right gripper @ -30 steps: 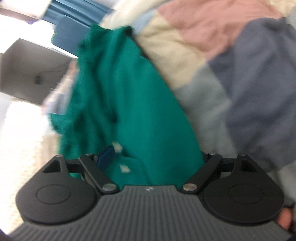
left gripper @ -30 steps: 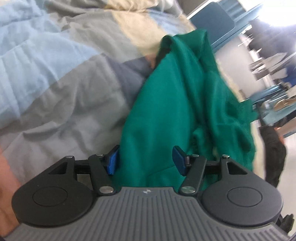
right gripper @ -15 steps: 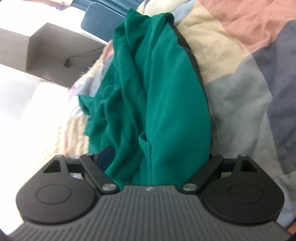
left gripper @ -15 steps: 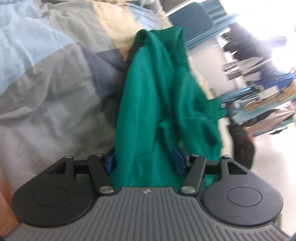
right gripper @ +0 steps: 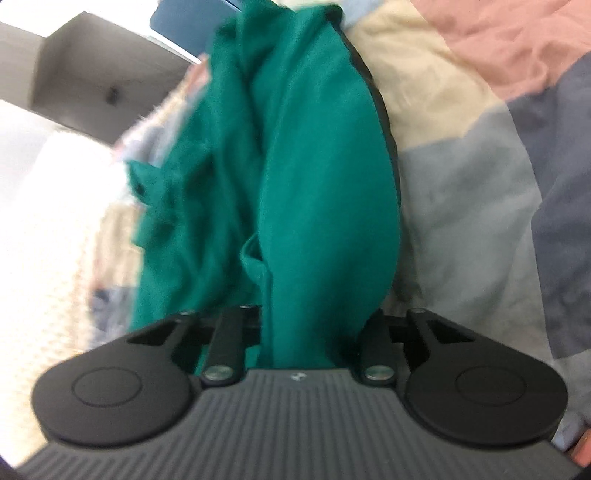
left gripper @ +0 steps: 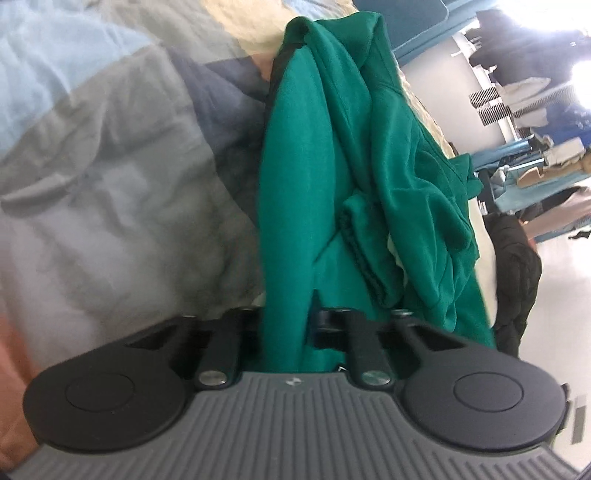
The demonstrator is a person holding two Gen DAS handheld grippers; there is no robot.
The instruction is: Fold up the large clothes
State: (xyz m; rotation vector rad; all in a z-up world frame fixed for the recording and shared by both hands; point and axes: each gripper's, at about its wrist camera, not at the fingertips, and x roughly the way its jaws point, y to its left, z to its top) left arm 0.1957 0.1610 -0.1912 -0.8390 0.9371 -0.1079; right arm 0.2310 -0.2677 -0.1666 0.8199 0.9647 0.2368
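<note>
A large green garment (left gripper: 314, 177) hangs stretched over the patchwork bedspread (left gripper: 110, 166). In the left wrist view my left gripper (left gripper: 288, 325) is shut on one end of it, the cloth bunched between the jaws and hiding the pads. In the right wrist view the same green garment (right gripper: 314, 177) runs away from my right gripper (right gripper: 299, 332), which is shut on its other end. Loose folds and a hem dangle on the side away from the bed in both views.
The bedspread (right gripper: 480, 147) has grey, blue, cream and pink patches. A blue headboard (left gripper: 413, 22) stands at the far end. A dark jacket (left gripper: 517, 266) and cluttered tables (left gripper: 535, 166) lie beside the bed. A grey cabinet (right gripper: 92, 74) is on the other side.
Both grippers have closed from open onto the green garment over the last second. The cloth now hangs narrower and more bunched between them.
</note>
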